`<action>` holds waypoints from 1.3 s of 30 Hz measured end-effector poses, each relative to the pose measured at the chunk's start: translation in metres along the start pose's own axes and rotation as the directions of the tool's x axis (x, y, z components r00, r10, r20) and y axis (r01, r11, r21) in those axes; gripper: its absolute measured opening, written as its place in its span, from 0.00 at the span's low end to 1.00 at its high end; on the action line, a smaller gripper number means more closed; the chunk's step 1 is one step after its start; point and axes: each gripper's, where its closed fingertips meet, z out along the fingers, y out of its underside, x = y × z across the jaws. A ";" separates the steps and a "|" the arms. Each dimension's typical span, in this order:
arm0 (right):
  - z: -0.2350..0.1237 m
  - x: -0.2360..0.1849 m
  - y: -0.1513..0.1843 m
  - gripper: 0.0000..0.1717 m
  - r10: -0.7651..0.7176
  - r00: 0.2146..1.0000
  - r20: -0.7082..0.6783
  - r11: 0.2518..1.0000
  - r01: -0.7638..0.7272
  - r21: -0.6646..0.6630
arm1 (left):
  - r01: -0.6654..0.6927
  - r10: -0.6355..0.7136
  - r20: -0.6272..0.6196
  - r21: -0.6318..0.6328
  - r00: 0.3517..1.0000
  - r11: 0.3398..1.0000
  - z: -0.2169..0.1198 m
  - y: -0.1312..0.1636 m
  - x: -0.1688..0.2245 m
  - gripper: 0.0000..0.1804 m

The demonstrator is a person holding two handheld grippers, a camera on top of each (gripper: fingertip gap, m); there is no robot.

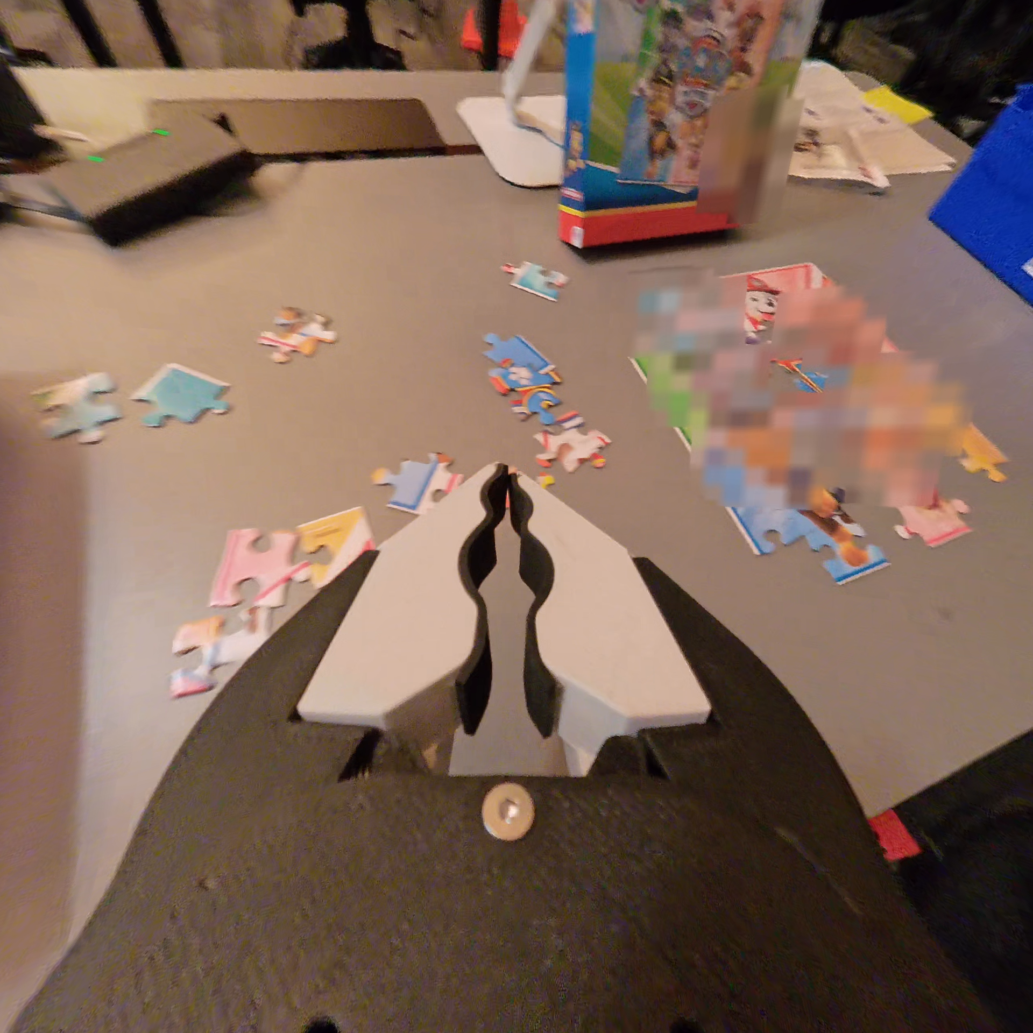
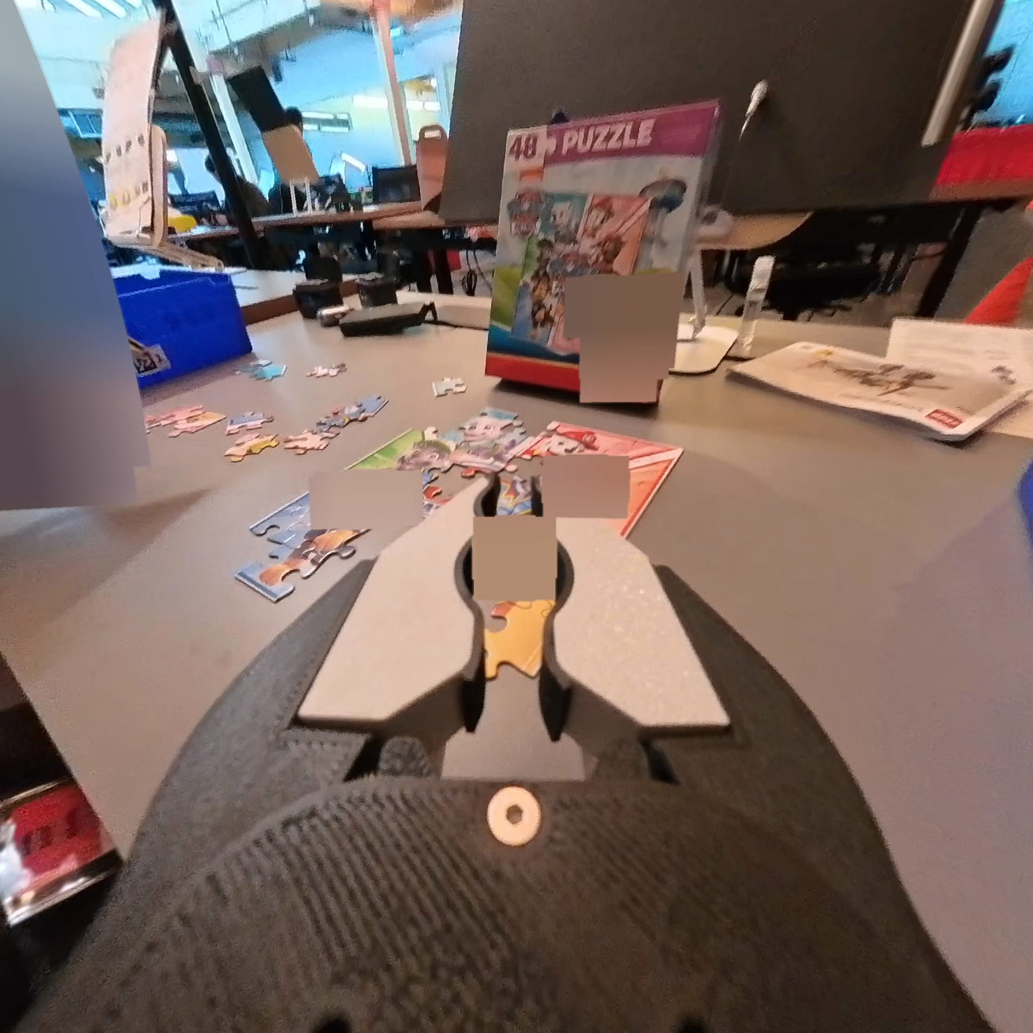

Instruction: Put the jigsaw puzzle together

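My left jaws (image 1: 506, 475) are closed, tips meeting on nothing, above one blue-and-white piece (image 1: 416, 485) on the bench (image 1: 346, 251). My right jaws (image 2: 514, 503) stand narrowly apart with a puzzle piece (image 2: 511, 643) between them; whether the pads press it I cannot tell. One part-built puzzle (image 2: 637, 464) lies just ahead of the right jaws. One box (image 2: 592, 251) stands upright near the far edge. About ten loose pieces (image 1: 181, 394) lie scattered toward the left edge; blur prevents an exact count.
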 end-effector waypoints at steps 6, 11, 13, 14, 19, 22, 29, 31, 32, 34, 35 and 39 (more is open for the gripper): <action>0.011 -0.001 0.012 0.12 -0.019 1.000 0.014 0.996 0.021 -0.090 | 0.039 -0.046 0.114 0.062 0.992 0.997 -0.030 -0.012 -0.037 0.00; 0.019 0.004 0.025 0.17 0.085 0.996 0.038 0.980 -0.077 -0.185 | 0.061 -0.070 0.157 0.060 0.985 0.996 -0.036 -0.006 -0.059 0.09; 0.018 0.005 0.022 0.17 0.106 0.993 0.047 0.981 -0.097 -0.169 | 0.072 -0.080 0.171 0.054 0.982 0.996 -0.037 -0.002 -0.067 0.11; 0.017 0.005 0.021 0.16 0.111 0.993 0.048 0.982 -0.102 -0.157 | 0.074 -0.082 0.180 0.052 0.980 0.996 -0.036 0.000 -0.070 0.11; 0.017 0.005 0.021 0.16 0.115 0.992 0.050 0.981 -0.105 -0.162 | 0.082 -0.080 0.138 -0.009 0.987 0.997 -0.019 0.017 -0.066 0.11; 0.018 0.003 0.024 0.16 0.094 0.994 0.050 0.980 -0.084 -0.178 | 0.037 -0.019 0.177 -0.097 0.984 0.995 -0.006 0.034 -0.068 0.13; 0.020 -0.001 0.027 0.15 0.044 0.998 0.049 0.979 -0.033 -0.200 | 0.017 0.011 0.224 -0.121 0.975 0.992 0.000 0.041 -0.076 0.15; 0.020 -0.001 0.028 0.15 0.041 0.998 0.050 0.979 -0.031 -0.202 | 0.034 -0.008 0.217 -0.117 0.976 0.993 -0.001 0.041 -0.077 0.15; 0.020 -0.001 0.028 0.15 0.043 0.998 0.050 0.979 -0.032 -0.201 | 0.040 -0.015 0.216 -0.115 0.976 0.993 -0.001 0.042 -0.078 0.16; 0.020 -0.001 0.027 0.15 0.046 0.998 0.050 0.979 -0.035 -0.200 | 0.051 -0.027 0.209 -0.113 0.978 0.992 -0.001 0.043 -0.079 0.16; 0.020 -0.001 0.027 0.15 0.047 0.998 0.050 0.979 -0.036 -0.199 | 0.056 -0.032 0.203 -0.112 0.979 0.992 0.000 0.043 -0.078 0.16; 0.020 -0.001 0.028 0.15 0.046 0.998 0.049 0.979 -0.035 -0.203 | 0.057 -0.036 0.177 -0.118 0.984 0.991 0.003 0.045 -0.072 0.17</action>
